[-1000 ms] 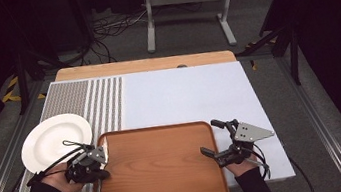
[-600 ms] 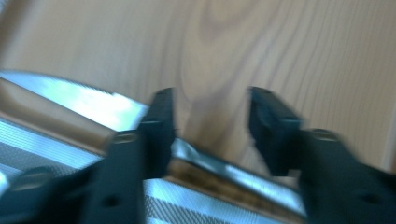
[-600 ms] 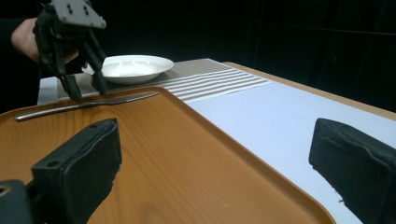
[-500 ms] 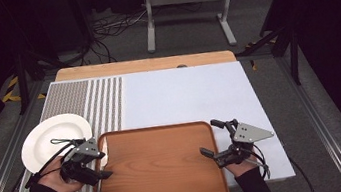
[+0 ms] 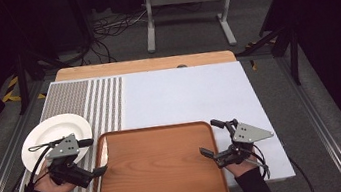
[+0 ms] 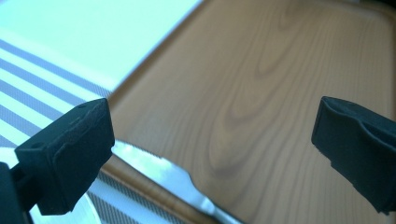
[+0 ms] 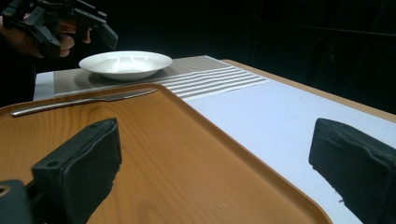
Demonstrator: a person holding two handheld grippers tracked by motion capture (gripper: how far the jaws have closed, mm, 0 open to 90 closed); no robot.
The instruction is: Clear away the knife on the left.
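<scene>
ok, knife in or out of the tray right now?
In. The knife lies flat along the left rim of the wooden tray; the right gripper view shows it resting on the tray floor, inside the edge.

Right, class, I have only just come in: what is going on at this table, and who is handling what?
A person holds a two-jaw gripper in each hand over a wooden tray. Both are open and hold nothing. The left gripper sits at the tray's left edge, just above a butter knife lying along that edge inside the tray. The right gripper straddles the tray's right rim. A white plate rests on the striped mat beside the tray.
</scene>
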